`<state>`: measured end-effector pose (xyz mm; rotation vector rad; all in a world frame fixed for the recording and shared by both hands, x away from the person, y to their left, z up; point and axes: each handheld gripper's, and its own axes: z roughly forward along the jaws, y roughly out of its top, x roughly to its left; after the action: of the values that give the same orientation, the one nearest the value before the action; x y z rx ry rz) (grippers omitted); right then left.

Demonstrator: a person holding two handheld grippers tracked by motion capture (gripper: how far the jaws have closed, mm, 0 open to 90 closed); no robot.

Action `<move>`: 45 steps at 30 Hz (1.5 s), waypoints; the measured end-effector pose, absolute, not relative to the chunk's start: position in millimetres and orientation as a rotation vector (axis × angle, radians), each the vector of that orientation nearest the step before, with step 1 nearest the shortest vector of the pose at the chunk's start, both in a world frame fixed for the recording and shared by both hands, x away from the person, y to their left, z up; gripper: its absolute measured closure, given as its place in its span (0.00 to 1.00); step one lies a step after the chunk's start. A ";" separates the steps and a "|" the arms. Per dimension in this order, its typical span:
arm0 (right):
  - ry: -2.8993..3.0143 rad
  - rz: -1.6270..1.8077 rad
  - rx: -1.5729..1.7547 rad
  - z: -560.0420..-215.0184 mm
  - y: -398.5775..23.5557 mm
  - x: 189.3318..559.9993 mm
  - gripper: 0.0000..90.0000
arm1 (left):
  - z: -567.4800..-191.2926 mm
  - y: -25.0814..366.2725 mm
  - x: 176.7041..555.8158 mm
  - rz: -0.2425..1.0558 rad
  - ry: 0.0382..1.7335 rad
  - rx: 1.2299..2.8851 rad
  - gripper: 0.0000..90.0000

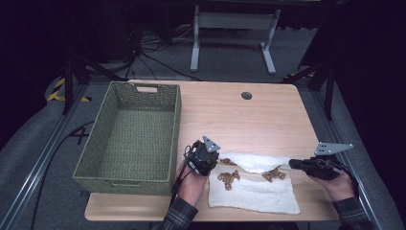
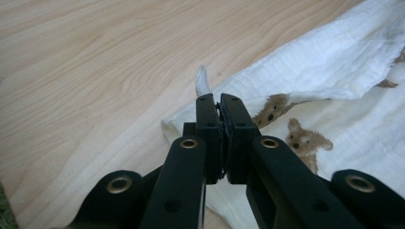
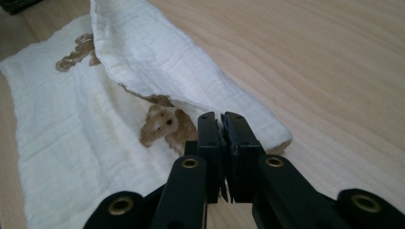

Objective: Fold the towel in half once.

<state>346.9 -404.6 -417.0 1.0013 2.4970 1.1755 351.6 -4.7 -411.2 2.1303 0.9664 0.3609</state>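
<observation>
Folding the cloth [image 1: 253, 191] on the worktop [image 1: 239, 115] — left hand-held gripper [image 2: 220, 102] pinches a corner, right hand-held gripper [image 3: 222, 119] looks clamped empty. Next, probably carry that corner across.

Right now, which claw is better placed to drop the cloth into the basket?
Left. The left claw sits at the cloth corner beside the basket; the right claw is at the far edge.

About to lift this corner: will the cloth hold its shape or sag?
Likely sags: the cloth looks like thin crinkled muslin, and its far edge already lies folded over. Probably light, so the left gripper, shut on a corner, should raise it easily. It may drag across the smooth table instead of staying put.
</observation>
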 end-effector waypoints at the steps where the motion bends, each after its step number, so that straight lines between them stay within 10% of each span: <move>1: 2.511 1.174 1.005 -419.2 -404.2 343.7 0.96 | -411.4 -4.9 349.4 0.353 0.967 2.137 0.97; 45: 2.493 1.011 1.074 -437.5 -407.2 385.9 0.96 | -445.0 -16.5 372.4 0.266 0.956 2.258 0.97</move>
<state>385.9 -407.2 -437.5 1.0742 2.4935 1.0109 372.4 -16.5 -445.0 2.2582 0.9562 0.2657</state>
